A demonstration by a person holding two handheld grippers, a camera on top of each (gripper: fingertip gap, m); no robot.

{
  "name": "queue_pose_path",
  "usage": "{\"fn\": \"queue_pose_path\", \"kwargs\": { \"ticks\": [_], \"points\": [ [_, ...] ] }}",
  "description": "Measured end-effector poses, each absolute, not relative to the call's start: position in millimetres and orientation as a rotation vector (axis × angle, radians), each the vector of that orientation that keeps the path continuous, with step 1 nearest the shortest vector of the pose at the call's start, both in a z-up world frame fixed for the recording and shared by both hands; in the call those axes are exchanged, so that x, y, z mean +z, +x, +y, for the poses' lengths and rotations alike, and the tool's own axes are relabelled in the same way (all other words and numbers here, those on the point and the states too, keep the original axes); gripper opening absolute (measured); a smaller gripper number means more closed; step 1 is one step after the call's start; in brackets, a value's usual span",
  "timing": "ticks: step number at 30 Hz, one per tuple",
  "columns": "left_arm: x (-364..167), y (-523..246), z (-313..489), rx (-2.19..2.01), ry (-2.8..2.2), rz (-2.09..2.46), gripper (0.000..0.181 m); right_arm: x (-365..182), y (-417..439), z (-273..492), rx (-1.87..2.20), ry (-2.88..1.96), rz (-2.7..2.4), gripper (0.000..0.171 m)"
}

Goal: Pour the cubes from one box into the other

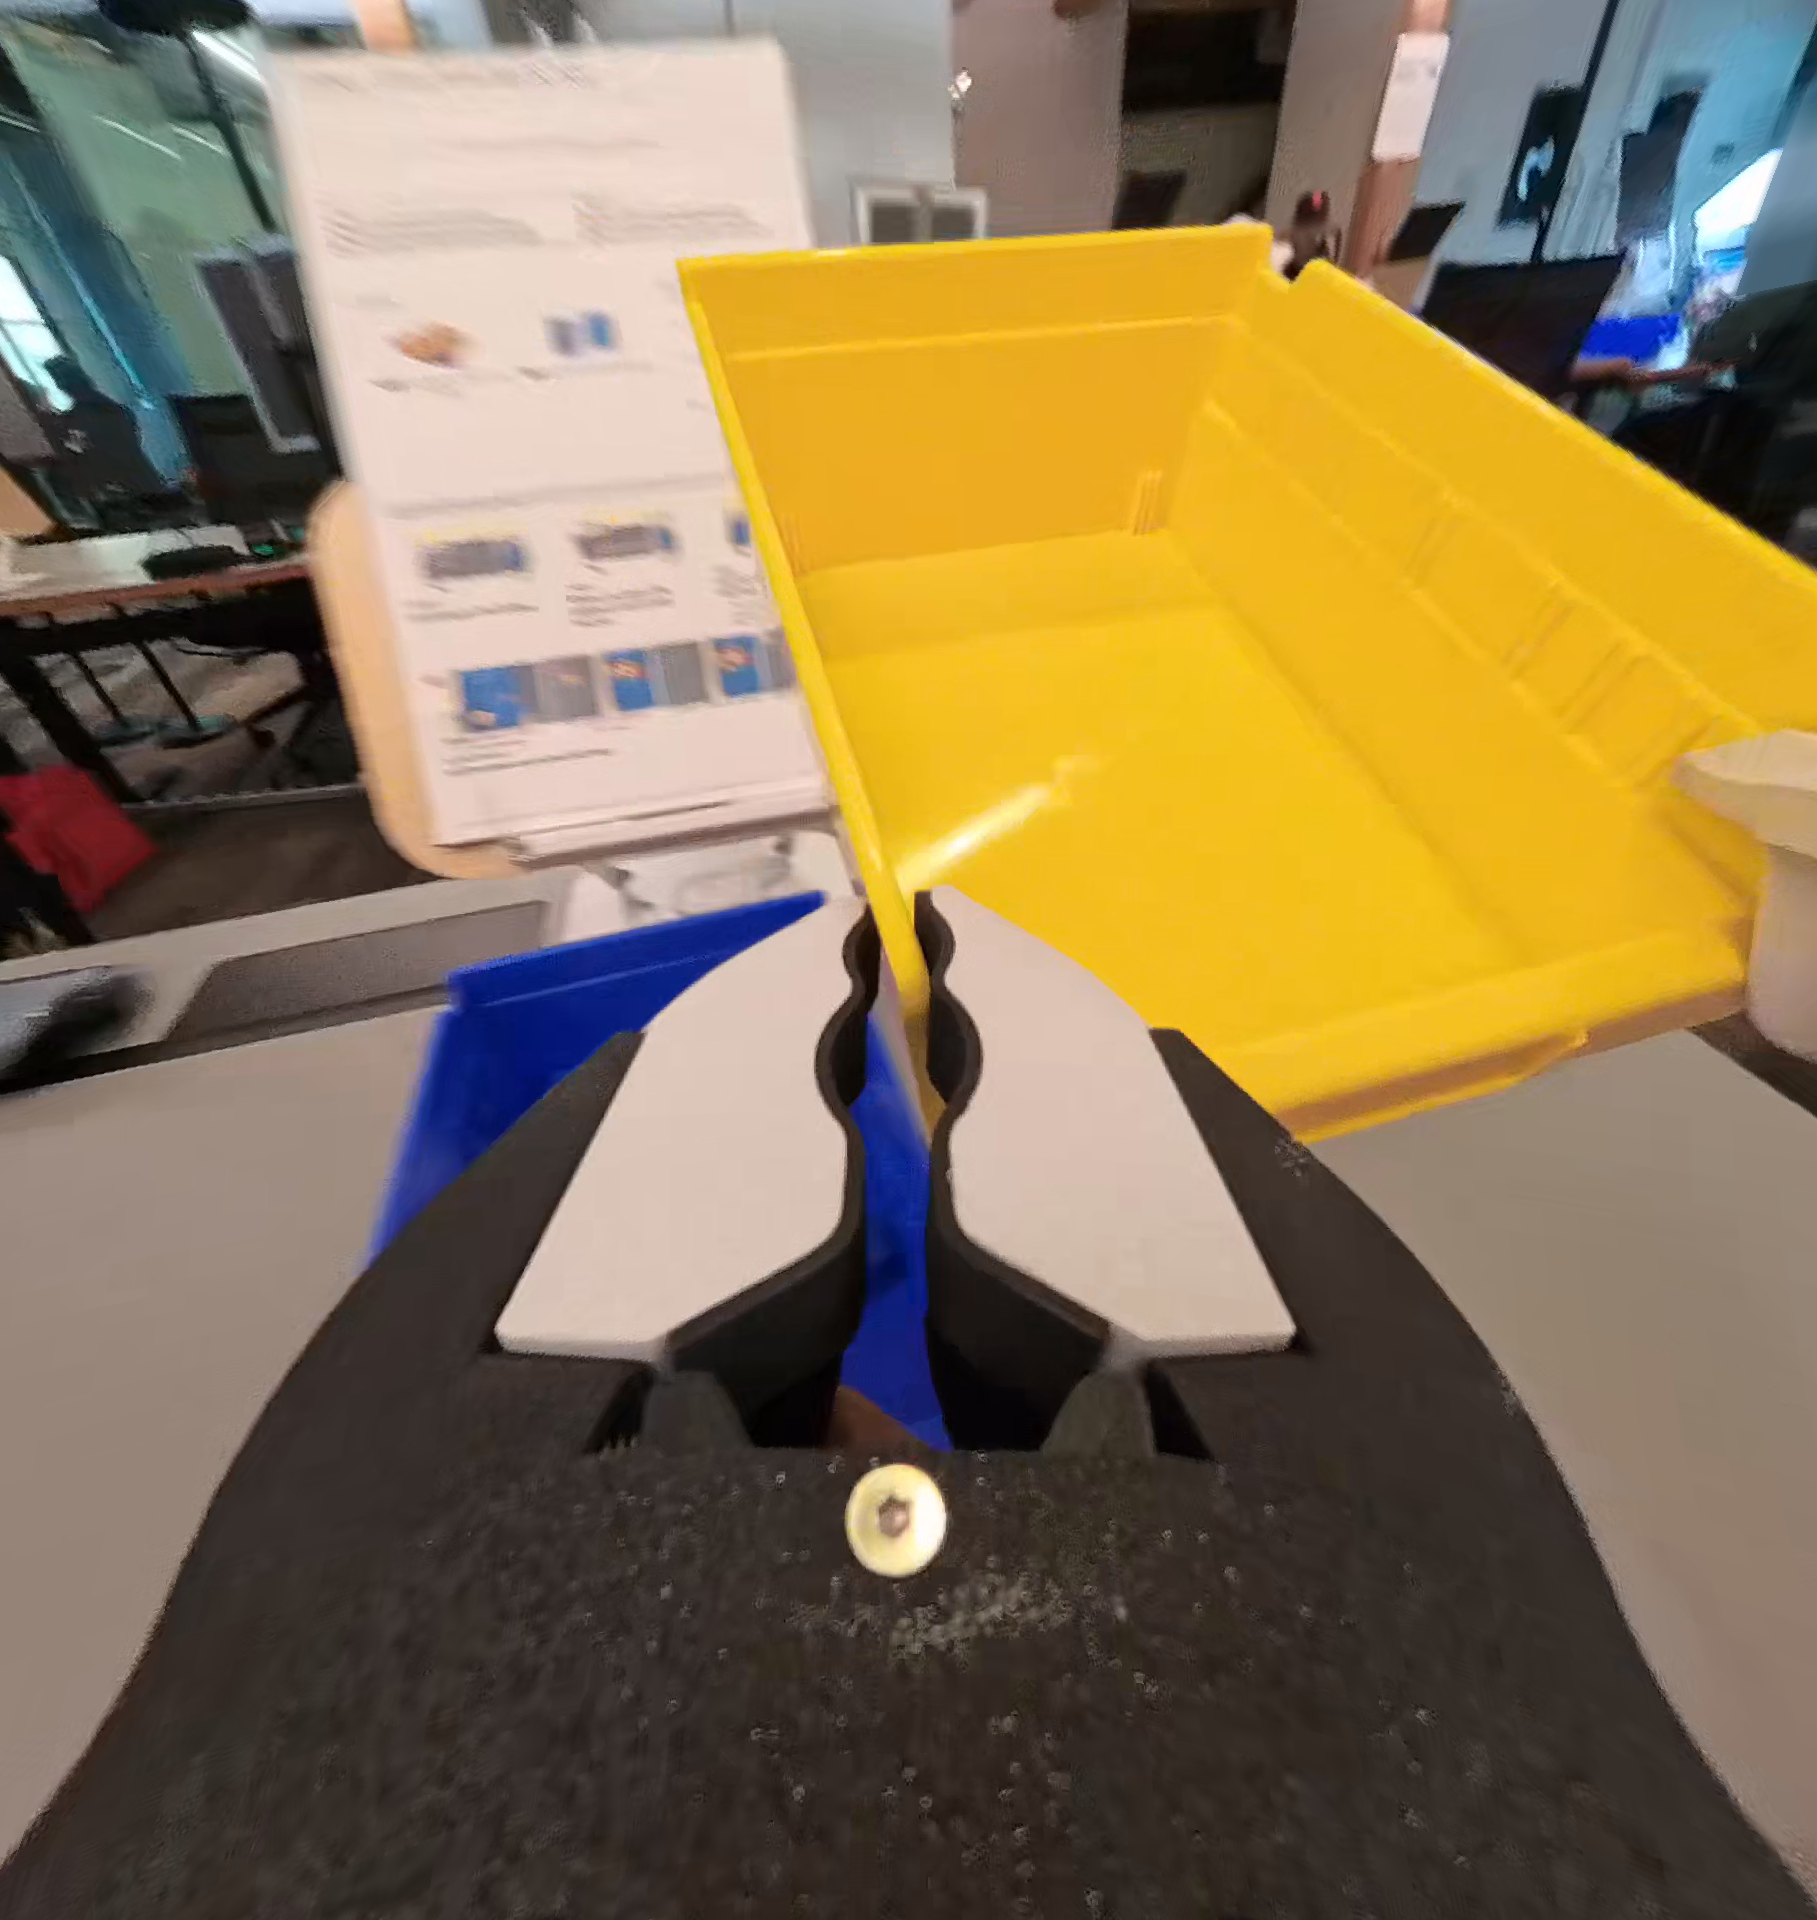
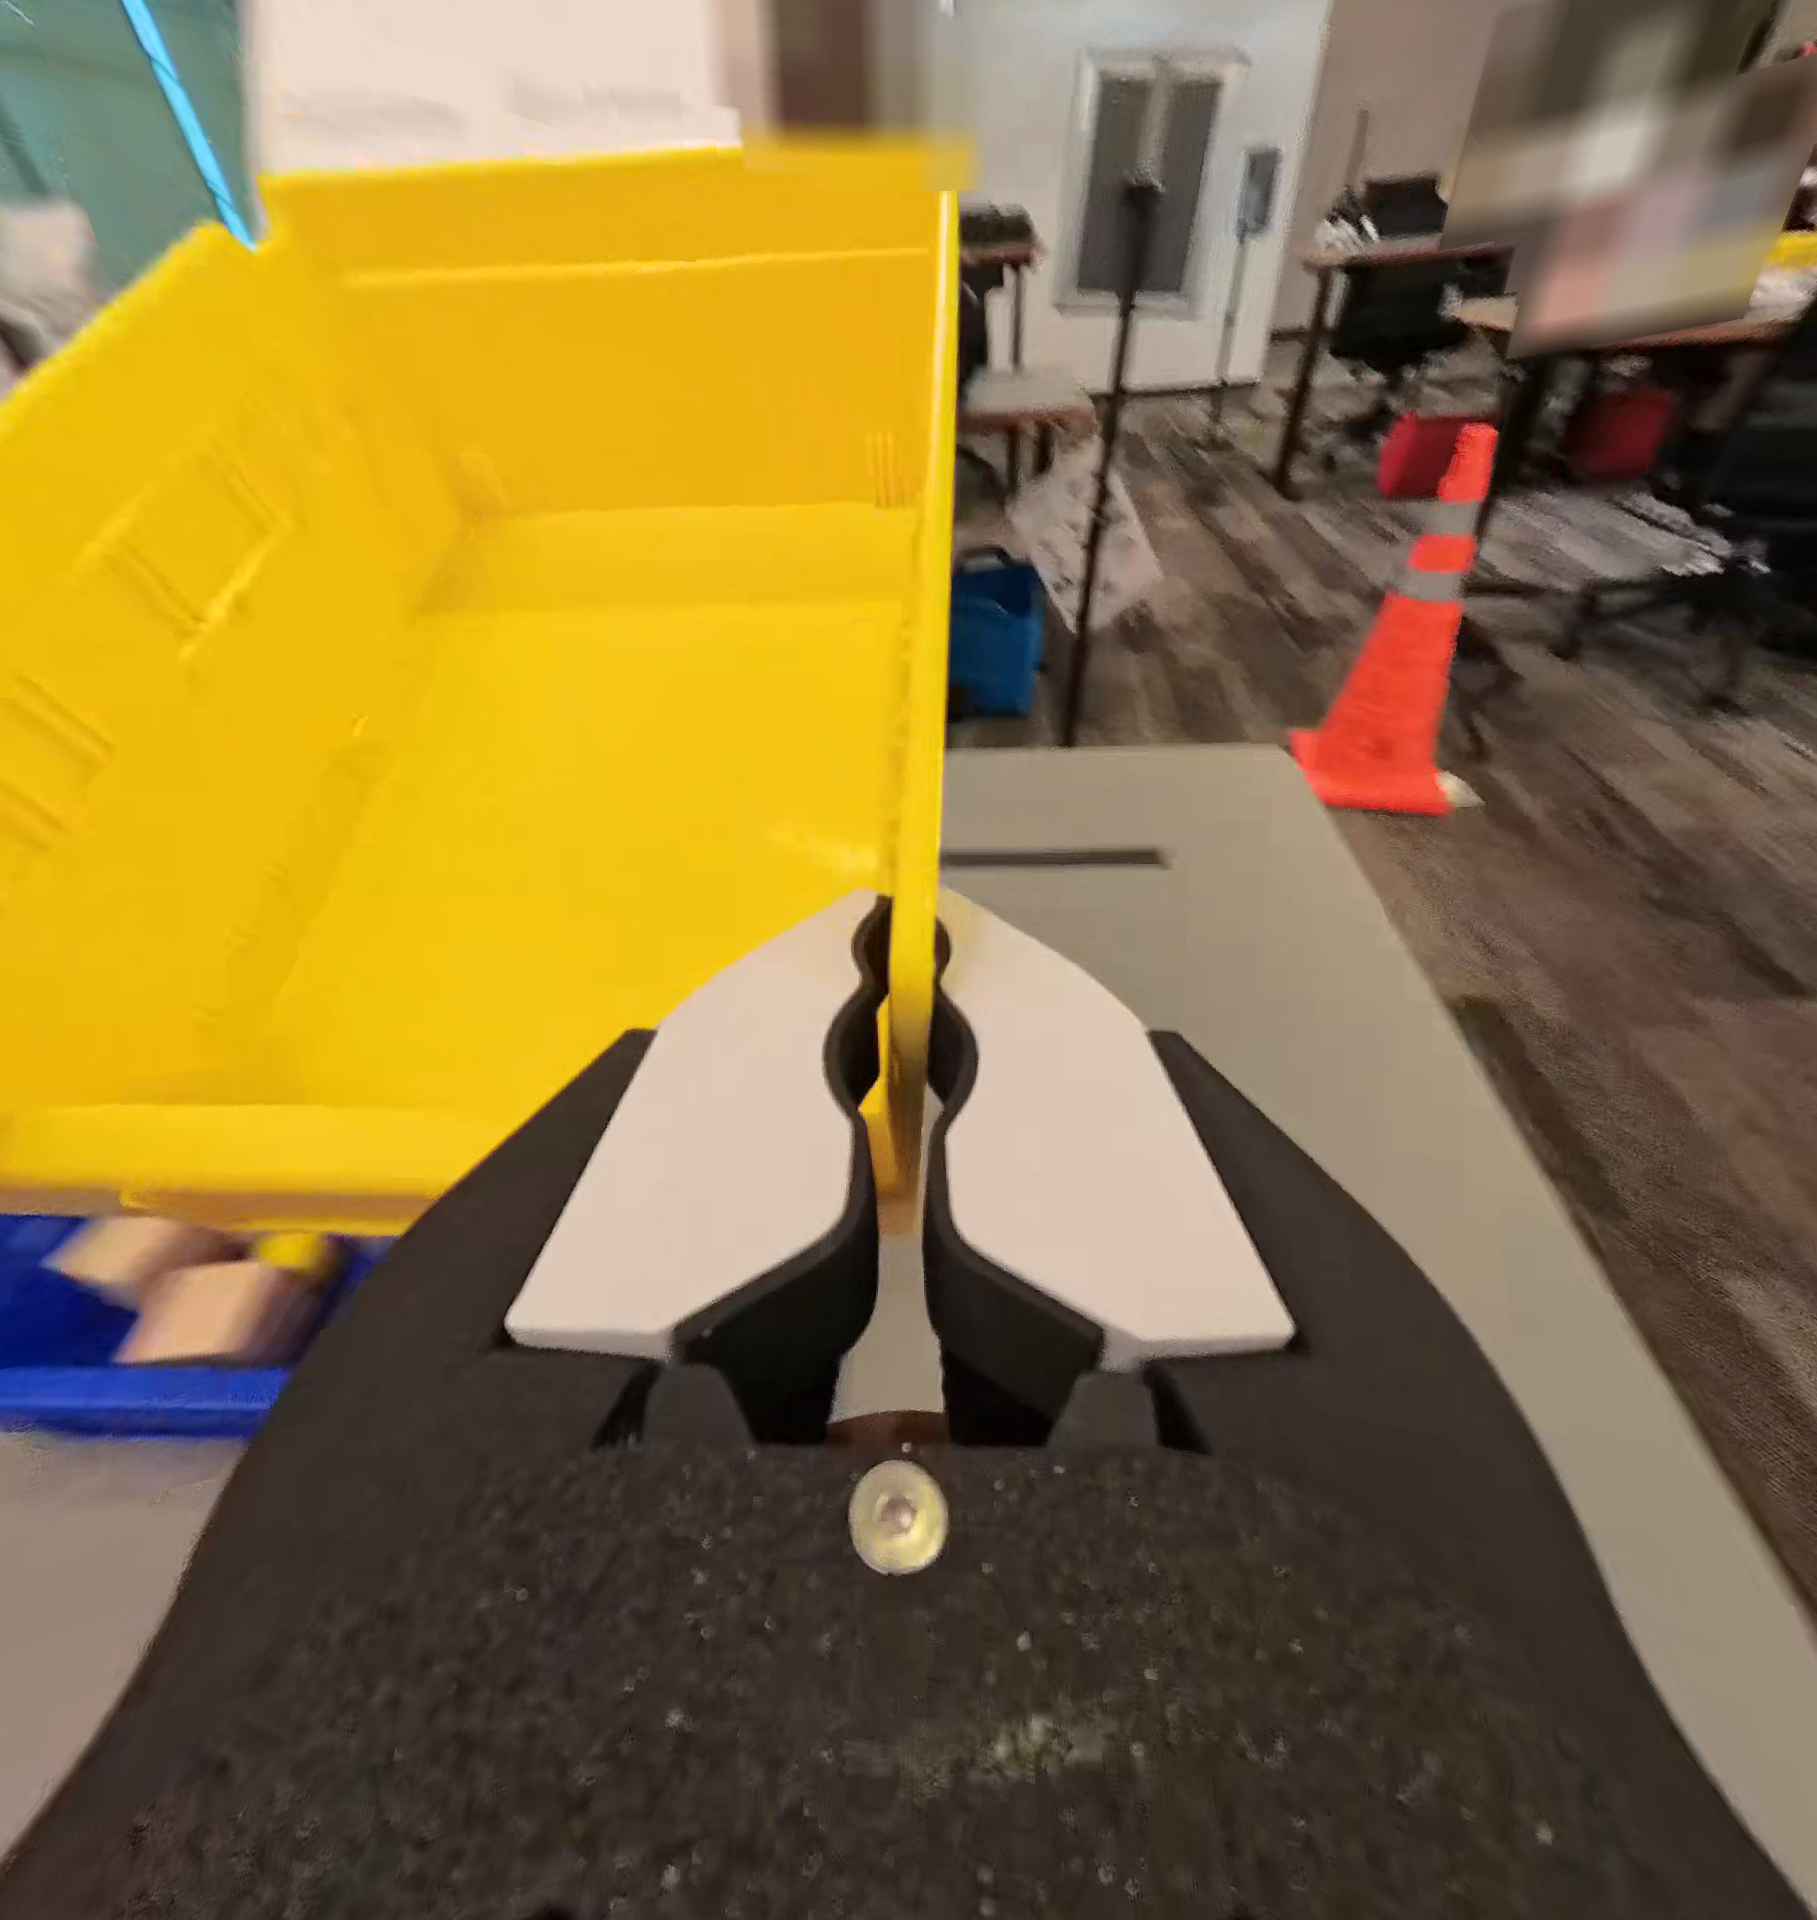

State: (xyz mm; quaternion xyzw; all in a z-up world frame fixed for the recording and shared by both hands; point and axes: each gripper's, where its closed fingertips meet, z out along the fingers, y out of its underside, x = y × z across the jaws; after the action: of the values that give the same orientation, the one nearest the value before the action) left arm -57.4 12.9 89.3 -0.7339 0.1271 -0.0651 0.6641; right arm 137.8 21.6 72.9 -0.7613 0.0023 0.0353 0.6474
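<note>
The left gripper (image 1: 891,914) and the right gripper (image 2: 912,920) are each clamped on a side wall of the yellow box (image 1: 1195,748), lifted, tilted and bare inside. Below it on the grey tabletop (image 1: 156,1195) the blue box (image 2: 10,1309) holds wooden cubes (image 2: 208,1314)

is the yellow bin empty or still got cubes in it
Empty. The yellow bin shows only bare floor in both wrist views, and wooden cubes lie in the blue bin beneath its lower edge.
</note>
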Motion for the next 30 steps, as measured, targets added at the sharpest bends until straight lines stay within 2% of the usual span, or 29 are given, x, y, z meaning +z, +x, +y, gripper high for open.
{"fn": "queue_pose_path", "kwargs": {
  "ticks": [4, 9, 13, 18, 20, 22, 24, 26, 30],
  "points": [
    [9, 37, 47, -0.143, -1.802, 0.372, 0.006, -8, 231, 48, 0.113, -1.852, 0.125, 0.003],
    [-70, 80, 67, -0.154, -1.923, 0.394, 0.005, -102, 270, 55, 0.134, -2.052, 0.132, 0.003],
    [-110, 103, 59, -0.196, -1.944, 0.44, 0.006, -120, 298, 52, 0.058, -2.027, 0.159, 0.003],
    [-112, 113, 45, -0.294, -1.92, 0.417, 0.011, -129, 299, 44, 0.385, -2.016, 0.388, 0.009],
    [-113, 116, 44, -0.268, -1.917, 0.464, 0.013, -129, 303, 46, 0.389, -2.011, 0.397, 0.009],
    [-109, 119, 38, -0.289, -1.919, 0.522, 0.02, -128, 304, 46, 0.342, -2.017, 0.358, 0.009],
    [-93, 118, 24, -0.434, -1.904, 0.545, 0.038, -116, 308, 42, 0.312, -1.995, 0.367, 0.016],
    [-68, 96, 8, -0.588, -1.885, 0.531, 0.048, -93, 313, 36, 0.241, -1.945, 0.334, 0.031],
    [-31, -3, -3, -0.574, -1.852, 0.496, 0.058, -32, 307, 26, -0.05, -1.836, 0.18, 0.033]
  ]
}}
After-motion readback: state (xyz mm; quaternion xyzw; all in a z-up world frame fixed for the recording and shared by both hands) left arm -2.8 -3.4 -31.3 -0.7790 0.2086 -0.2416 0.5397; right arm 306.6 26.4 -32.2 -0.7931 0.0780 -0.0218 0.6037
